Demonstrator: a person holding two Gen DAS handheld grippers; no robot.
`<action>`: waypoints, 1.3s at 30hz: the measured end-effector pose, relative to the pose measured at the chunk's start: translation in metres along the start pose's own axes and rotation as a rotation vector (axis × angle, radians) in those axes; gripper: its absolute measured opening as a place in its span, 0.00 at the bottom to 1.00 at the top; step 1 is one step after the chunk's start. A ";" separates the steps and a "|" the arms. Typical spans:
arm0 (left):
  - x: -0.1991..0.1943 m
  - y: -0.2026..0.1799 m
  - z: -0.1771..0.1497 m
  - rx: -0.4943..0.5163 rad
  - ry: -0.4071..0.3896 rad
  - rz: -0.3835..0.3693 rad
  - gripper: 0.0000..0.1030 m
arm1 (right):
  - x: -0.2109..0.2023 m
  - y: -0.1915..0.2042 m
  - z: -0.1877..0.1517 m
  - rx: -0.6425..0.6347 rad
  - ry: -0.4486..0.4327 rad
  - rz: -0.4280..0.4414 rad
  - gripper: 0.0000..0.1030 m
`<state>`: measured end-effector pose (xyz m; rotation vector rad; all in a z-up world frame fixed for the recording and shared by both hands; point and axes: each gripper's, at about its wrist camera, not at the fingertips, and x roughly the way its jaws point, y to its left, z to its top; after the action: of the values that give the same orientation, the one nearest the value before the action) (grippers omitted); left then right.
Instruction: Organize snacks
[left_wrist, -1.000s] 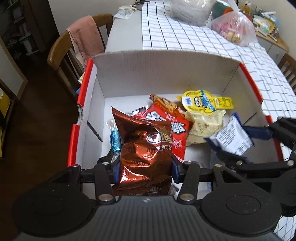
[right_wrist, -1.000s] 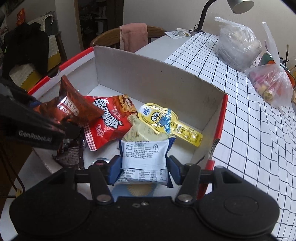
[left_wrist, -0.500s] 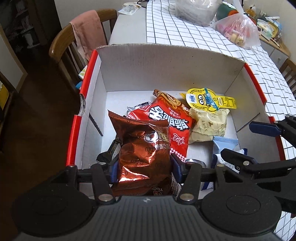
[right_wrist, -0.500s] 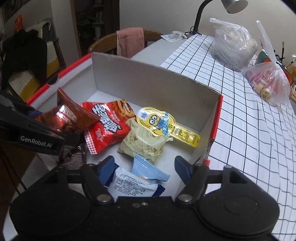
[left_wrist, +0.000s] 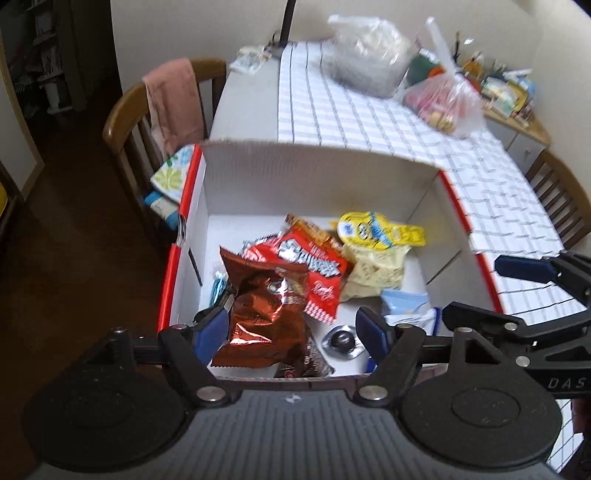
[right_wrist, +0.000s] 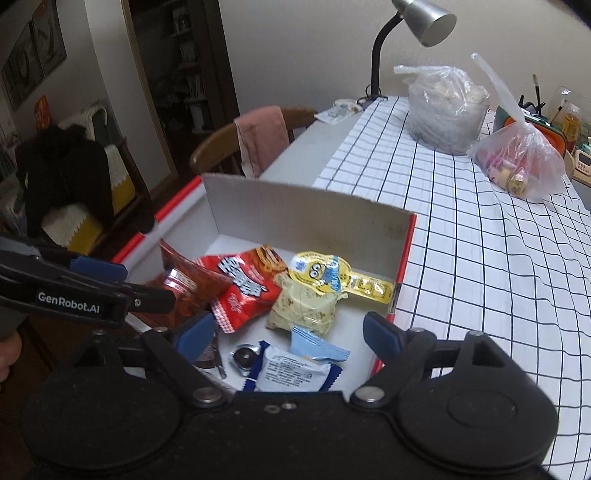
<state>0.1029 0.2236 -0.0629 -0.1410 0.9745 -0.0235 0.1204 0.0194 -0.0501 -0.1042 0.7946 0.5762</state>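
I see both hand-held grippers over cardboard box (left_wrist: 325, 173) on surface (right_wrist: 480, 258). Left hand-held gripper (left_wrist: 291, 326): jaws just opened, spread; brown snack bag (left_wrist: 266, 317) between them, pads apparently clear of it, bag resting in box. Right hand-held gripper (right_wrist: 288, 332): jaws just opened, spread, nothing pinched; white-blue packet (right_wrist: 291, 373) lying on box floor below. Red bag (right_wrist: 247, 284), yellow pouch (right_wrist: 332, 275), beige packet (right_wrist: 304, 304) mid-box.

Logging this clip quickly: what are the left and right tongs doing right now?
Left tongs: open, just widened; brown snack bag sits between, released.
Right tongs: open, just widened; white-blue packet lies in the box.
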 end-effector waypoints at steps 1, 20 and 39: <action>-0.006 -0.001 -0.001 0.001 -0.013 -0.002 0.76 | -0.005 0.000 0.000 0.004 -0.011 0.004 0.85; -0.076 -0.013 -0.020 -0.010 -0.181 -0.051 0.99 | -0.076 0.002 -0.009 0.090 -0.157 0.035 1.00; -0.109 -0.019 -0.042 -0.042 -0.261 0.047 0.99 | -0.103 0.018 -0.023 0.120 -0.230 -0.015 1.00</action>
<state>0.0076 0.2091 0.0066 -0.1555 0.7173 0.0570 0.0389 -0.0179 0.0077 0.0661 0.6025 0.5146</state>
